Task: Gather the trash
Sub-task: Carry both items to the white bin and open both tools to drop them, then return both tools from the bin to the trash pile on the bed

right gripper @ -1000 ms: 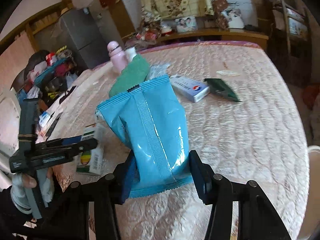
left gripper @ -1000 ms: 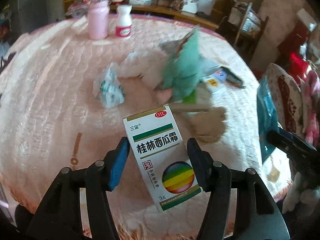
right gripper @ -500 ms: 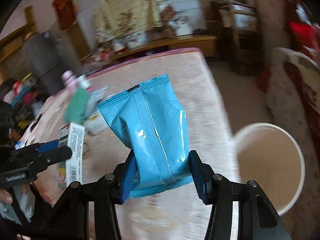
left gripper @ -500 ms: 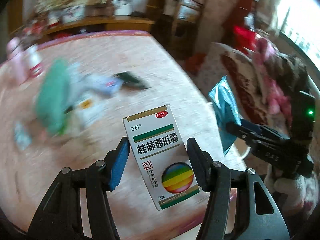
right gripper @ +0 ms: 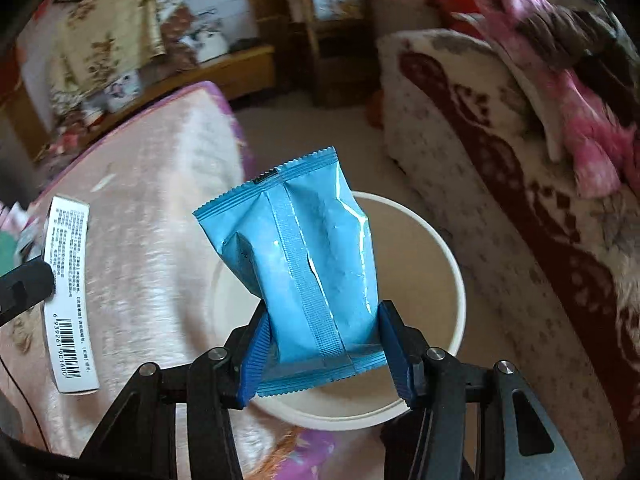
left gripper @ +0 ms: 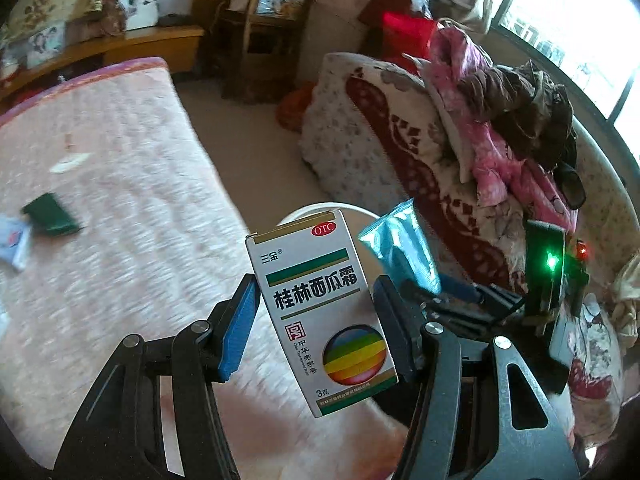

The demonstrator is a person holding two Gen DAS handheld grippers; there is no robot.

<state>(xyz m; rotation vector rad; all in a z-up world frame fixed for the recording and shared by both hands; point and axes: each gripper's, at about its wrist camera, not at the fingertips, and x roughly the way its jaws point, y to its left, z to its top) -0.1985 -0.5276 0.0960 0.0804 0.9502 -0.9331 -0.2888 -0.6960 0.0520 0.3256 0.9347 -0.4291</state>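
My left gripper [left gripper: 316,320] is shut on a white medicine box [left gripper: 320,312] with green stripes and a rainbow ball, held upright above the table's right edge. My right gripper [right gripper: 326,348] is shut on a blue snack wrapper [right gripper: 308,264] and holds it right over the white round bin [right gripper: 440,264] on the floor beside the table. The wrapper [left gripper: 404,248] and the bin's rim [left gripper: 304,212] also show in the left wrist view, just right of the box. The box [right gripper: 70,300] shows at the left of the right wrist view.
The table has a pink quilted cloth [left gripper: 120,208]. A dark green packet [left gripper: 50,216] and a white packet [left gripper: 12,244] lie on it at the left. A sofa [left gripper: 400,152] piled with clothes stands right of the bin. A wooden shelf [left gripper: 272,20] stands at the back.
Both grippers have swung right, away from the table's middle toward its right edge. The blue wrapper now hangs over the white bin, and the box has come up close beside it.
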